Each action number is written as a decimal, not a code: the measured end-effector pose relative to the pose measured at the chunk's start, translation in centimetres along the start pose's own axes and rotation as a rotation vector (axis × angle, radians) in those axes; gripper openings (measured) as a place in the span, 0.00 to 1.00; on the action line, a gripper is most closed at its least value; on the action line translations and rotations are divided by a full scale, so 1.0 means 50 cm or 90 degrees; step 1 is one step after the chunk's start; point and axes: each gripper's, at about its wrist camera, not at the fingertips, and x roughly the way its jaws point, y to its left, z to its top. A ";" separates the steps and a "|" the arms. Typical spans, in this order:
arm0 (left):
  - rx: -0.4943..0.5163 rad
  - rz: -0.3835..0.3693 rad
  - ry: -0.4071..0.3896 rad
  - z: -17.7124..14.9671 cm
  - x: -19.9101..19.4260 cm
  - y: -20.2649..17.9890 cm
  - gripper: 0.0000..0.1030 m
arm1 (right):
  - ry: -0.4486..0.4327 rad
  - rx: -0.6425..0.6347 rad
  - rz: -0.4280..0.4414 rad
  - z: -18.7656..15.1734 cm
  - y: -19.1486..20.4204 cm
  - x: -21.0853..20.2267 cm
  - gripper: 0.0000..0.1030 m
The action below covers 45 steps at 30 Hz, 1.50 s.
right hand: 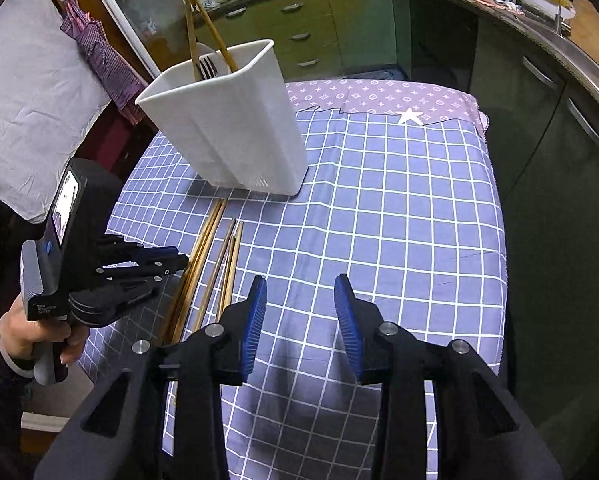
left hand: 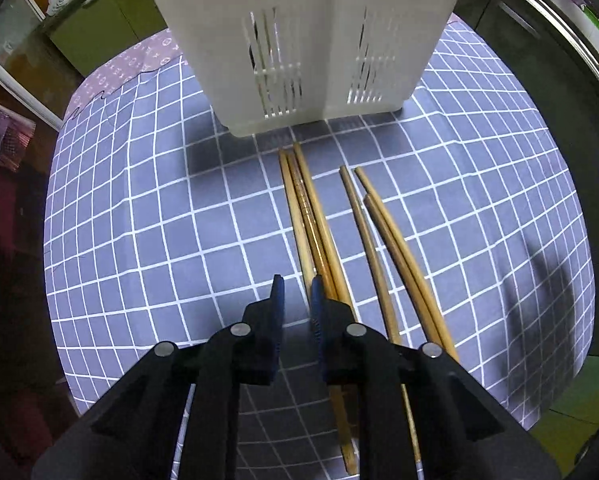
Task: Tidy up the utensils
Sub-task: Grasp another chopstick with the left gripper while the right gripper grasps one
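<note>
We find six loose chopsticks [left hand: 319, 232] on the checked cloth [right hand: 399, 220] covering the bench, just before the white utensil holder [right hand: 235, 128] near its far left corner. The left hand-held gripper [left hand: 297, 292] pinches one chopstick; the right hand-held gripper [right hand: 301, 292] stands spread, empty.

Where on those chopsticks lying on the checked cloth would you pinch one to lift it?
I would grip near the thick ends of the chopsticks, which point toward the left gripper, coming from above with a finger on each side. They lie flat on the cloth in tight bundles, so a narrow pinch across a single stick probably works best. The holder stands just beyond the thin tips.
</note>
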 end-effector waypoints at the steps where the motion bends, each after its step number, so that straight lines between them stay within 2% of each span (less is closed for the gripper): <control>1: 0.001 0.001 0.002 0.000 0.002 0.000 0.14 | 0.003 0.000 0.000 0.000 0.001 0.003 0.34; 10: 0.010 0.001 0.020 0.013 0.028 -0.018 0.13 | 0.032 -0.023 0.001 -0.001 0.029 0.034 0.34; 12: 0.008 -0.006 0.021 0.015 0.031 -0.016 0.09 | 0.037 -0.029 0.001 -0.001 0.036 0.039 0.34; 17: -0.005 -0.018 0.009 0.011 0.026 0.000 0.06 | 0.074 -0.039 0.011 -0.001 0.053 0.065 0.36; 21: -0.023 -0.035 -0.044 -0.008 -0.024 0.032 0.06 | 0.119 -0.049 0.025 -0.003 0.074 0.102 0.36; 26: -0.031 -0.045 -0.160 -0.045 -0.120 0.063 0.06 | 0.175 -0.071 0.035 -0.003 0.110 0.158 0.36; 29: -0.033 -0.047 -0.240 -0.076 -0.183 0.072 0.06 | 0.191 -0.082 0.022 -0.002 0.124 0.183 0.36; 32: -0.023 -0.043 -0.293 -0.103 -0.222 0.066 0.06 | 0.209 -0.092 0.007 0.001 0.136 0.205 0.35; 38: -0.011 -0.043 -0.334 -0.143 -0.252 0.052 0.06 | 0.230 -0.109 -0.034 0.002 0.150 0.237 0.29; 45: -0.007 -0.050 -0.343 -0.163 -0.258 0.058 0.06 | 0.240 -0.117 -0.060 0.005 0.158 0.248 0.29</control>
